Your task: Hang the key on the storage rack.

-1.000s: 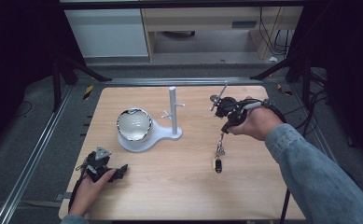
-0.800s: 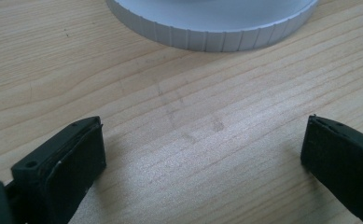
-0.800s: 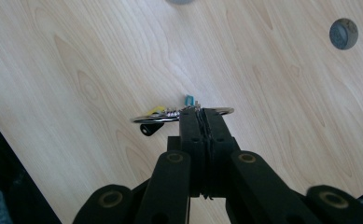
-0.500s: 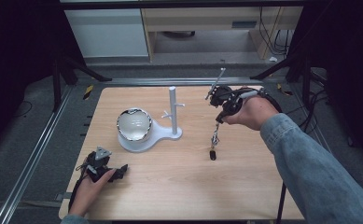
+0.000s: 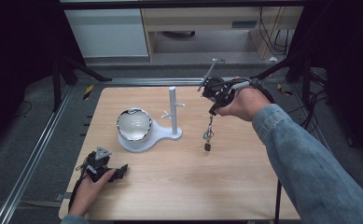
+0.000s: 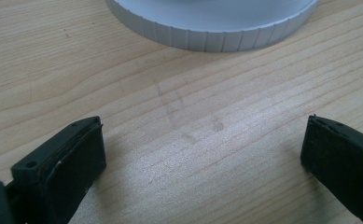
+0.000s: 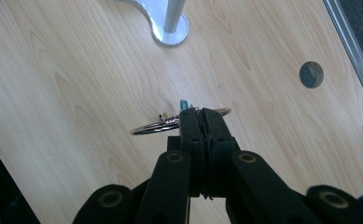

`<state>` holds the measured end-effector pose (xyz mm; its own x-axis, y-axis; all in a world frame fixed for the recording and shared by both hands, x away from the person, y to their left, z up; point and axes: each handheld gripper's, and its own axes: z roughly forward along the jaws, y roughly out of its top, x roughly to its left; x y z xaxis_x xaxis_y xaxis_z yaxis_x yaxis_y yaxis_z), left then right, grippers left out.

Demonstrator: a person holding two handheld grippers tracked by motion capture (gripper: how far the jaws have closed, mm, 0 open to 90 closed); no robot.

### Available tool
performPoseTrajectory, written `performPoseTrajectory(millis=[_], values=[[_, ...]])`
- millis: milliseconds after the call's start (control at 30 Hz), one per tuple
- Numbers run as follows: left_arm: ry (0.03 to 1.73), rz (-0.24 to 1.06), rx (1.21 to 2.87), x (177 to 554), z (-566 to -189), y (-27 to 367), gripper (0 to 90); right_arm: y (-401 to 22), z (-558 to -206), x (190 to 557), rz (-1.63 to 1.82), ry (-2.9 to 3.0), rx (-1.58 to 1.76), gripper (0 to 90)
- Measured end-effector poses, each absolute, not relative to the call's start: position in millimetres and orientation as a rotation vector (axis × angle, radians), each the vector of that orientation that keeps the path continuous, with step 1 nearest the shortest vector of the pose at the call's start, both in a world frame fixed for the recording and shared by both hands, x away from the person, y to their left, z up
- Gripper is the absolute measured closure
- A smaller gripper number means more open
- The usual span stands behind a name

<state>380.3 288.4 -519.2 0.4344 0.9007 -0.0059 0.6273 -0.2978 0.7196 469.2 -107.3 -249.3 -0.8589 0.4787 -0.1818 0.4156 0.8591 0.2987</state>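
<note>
Dangling from right hand-held gripper (image 5: 212, 108): keyring (image 5: 208, 135), metal ring, dark fob.

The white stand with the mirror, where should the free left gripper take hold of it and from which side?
Probably the upright post, above its small pegs, approached from the front with the left gripper level. The post is slim and vertical; the base lies too flat and wide for the jaws.

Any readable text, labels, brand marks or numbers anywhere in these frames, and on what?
None can be read. The white stand, the bowl, the key ring held in the right gripper and the wooden table show no legible marks.
</note>
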Motion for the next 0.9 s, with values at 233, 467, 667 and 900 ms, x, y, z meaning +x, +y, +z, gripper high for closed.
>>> performPoseTrajectory(millis=[233,467,667,900], values=[[1.280,0.536,2.035,380.4,-519.2,288.4,0.0,-92.6,-241.6,475.3,0.375,2.779,0.651,88.9],[1.279,0.536,2.036,380.6,-519.2,288.4,0.0,-79.7,-236.1,479.4,0.381,2.773,0.638,88.9],[1.279,0.535,2.035,380.5,-519.2,288.4,0.0,-72.1,-230.9,482.7,0.389,2.767,0.620,88.9],[1.279,0.536,2.036,380.6,-519.2,288.4,0.0,-66.7,-227.1,484.8,0.403,2.762,0.618,88.9]])
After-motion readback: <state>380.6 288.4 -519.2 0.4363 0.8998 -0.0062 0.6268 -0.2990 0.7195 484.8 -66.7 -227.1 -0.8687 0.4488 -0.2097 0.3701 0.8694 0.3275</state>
